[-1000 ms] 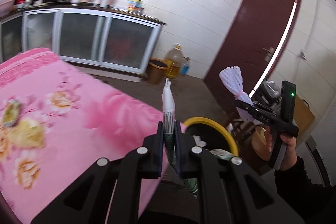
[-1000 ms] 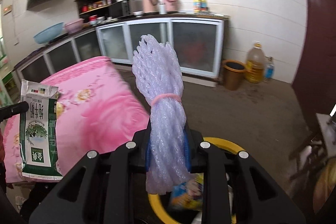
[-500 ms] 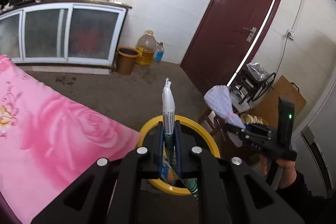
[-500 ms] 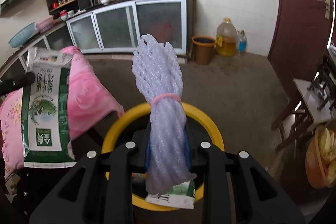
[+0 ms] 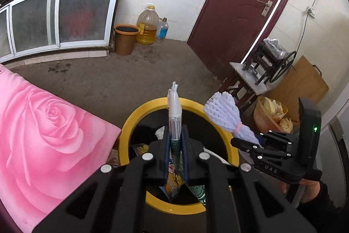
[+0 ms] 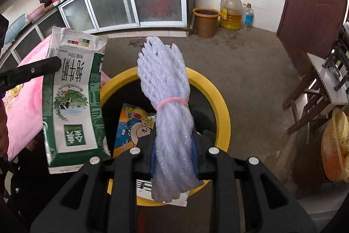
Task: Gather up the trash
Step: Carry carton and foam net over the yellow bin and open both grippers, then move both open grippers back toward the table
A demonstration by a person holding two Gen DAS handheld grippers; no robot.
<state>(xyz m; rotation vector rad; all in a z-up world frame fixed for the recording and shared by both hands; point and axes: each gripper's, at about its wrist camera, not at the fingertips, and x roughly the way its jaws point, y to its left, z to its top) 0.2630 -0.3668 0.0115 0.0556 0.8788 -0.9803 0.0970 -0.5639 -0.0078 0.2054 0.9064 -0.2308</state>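
A flattened green-and-white milk carton [image 6: 72, 99], seen edge-on at the centre of the left wrist view, stands clamped between the fingers of the left gripper [image 5: 175, 145], directly above the mouth of a yellow-rimmed trash bin [image 5: 130, 123] on the concrete floor [image 5: 130, 75]. In the lower middle of the right wrist view, the right gripper [image 6: 174, 154] is closed tight on a bundle of white foam netting [image 6: 168, 106] tied with a pink band [image 6: 172, 101], also held over the bin's opening; in the left wrist view the bundle fans out at centre right, over the bin's right rim. Inside the bin lie a colourful cartoon-printed snack wrapper [image 6: 130, 126] and other scraps of packaging. A pink rose-patterned cloth [image 5: 43, 134] fills the lower left of the left wrist view, its corner just beside the bin. Farther back, along the white tiled wall, a brown bucket [image 5: 126, 38], a large jug of yellow oil [image 5: 148, 25] and a small bottle of blue liquid [image 5: 163, 29] stand beside glass-fronted cabinets [image 5: 56, 16] at upper left. A dark red door [image 5: 246, 3] occupies the upper right, with an orange basket [image 5: 268, 119] on the floor at right, near a small wooden stand [image 5: 246, 80].
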